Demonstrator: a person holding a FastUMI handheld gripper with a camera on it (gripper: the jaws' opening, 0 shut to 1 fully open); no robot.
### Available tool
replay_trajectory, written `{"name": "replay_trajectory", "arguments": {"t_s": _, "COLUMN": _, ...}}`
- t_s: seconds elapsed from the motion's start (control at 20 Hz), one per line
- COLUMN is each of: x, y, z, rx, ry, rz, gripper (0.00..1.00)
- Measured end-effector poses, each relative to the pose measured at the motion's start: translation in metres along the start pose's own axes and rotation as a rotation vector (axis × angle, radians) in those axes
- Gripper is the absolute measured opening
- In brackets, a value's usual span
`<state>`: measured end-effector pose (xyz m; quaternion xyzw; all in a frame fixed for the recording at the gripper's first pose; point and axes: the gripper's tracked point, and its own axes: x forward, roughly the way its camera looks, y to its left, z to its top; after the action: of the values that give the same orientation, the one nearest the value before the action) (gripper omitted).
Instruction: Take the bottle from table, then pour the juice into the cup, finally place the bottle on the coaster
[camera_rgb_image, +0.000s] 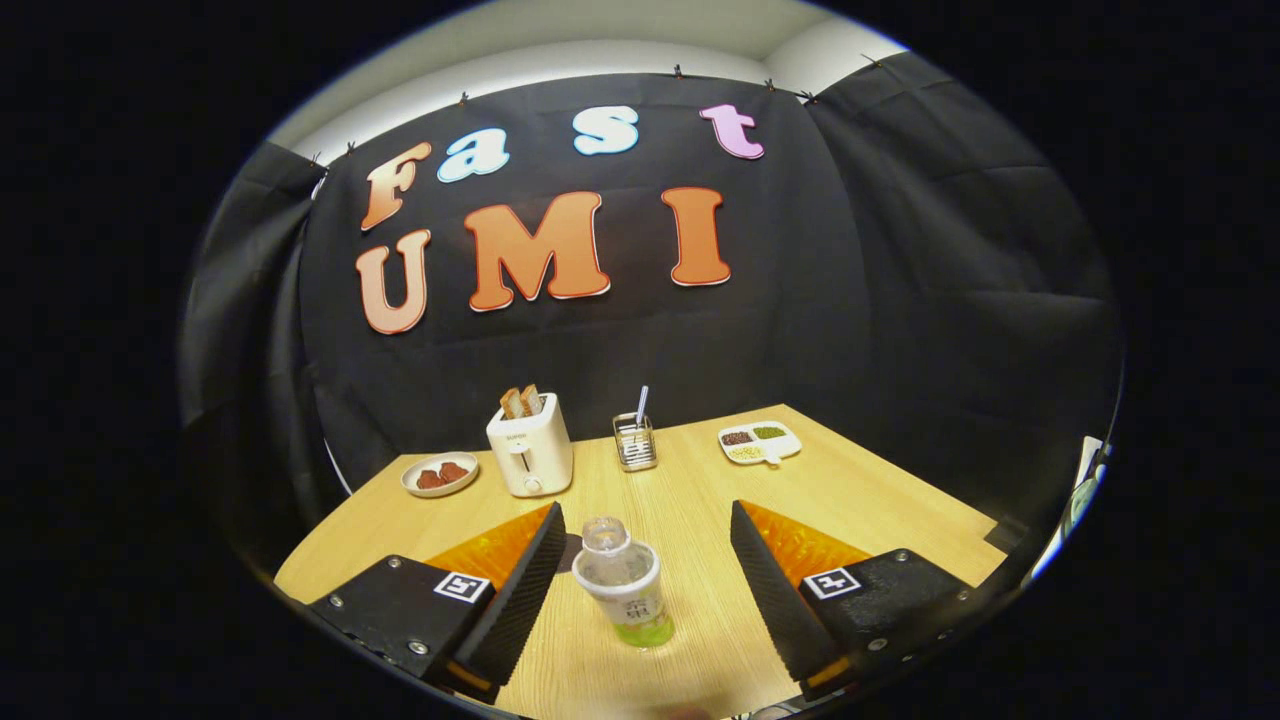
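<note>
A small clear bottle (625, 585) stands upright on the wooden table (880, 500), capless, with a white label band and a little green juice at its bottom. My gripper (645, 535) is open, its two fingers spread wide on either side of the bottle with gaps on both sides; neither finger touches it. The left finger (535, 570) is closer to the bottle than the right finger (765, 580). A dark flat piece, partly hidden, peeks out by the left finger behind the bottle (570, 552); I cannot tell what it is.
Beyond the fingers, toward the far edge of the table, stand a white toaster (530, 450) with bread slices, a small plate (440, 474) with brown food, a wire holder (635, 442) with a utensil, and a divided white dish (758, 442).
</note>
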<state>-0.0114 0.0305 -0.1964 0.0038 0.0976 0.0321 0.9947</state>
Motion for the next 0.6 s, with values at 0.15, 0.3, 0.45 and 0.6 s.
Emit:
{"name": "replay_trajectory", "arguments": {"t_s": 0.15, "x": 0.006, "y": 0.005, "z": -0.030, "rx": -0.044, "ry": 0.061, "rz": 0.014, "gripper": 0.98}}
{"name": "replay_trajectory", "arguments": {"t_s": 0.3, "x": 0.011, "y": 0.016, "z": -0.052, "rx": -0.062, "ry": 0.105, "rz": 0.035, "gripper": 0.98}}
{"name": "replay_trajectory", "arguments": {"t_s": 0.45, "x": 0.021, "y": 0.018, "z": -0.072, "rx": -0.083, "ry": 0.140, "rz": 0.031, "gripper": 0.98}}
{"name": "replay_trajectory", "arguments": {"t_s": 0.6, "x": 0.032, "y": 0.020, "z": -0.089, "rx": -0.076, "ry": 0.178, "rz": 0.034, "gripper": 0.98}}
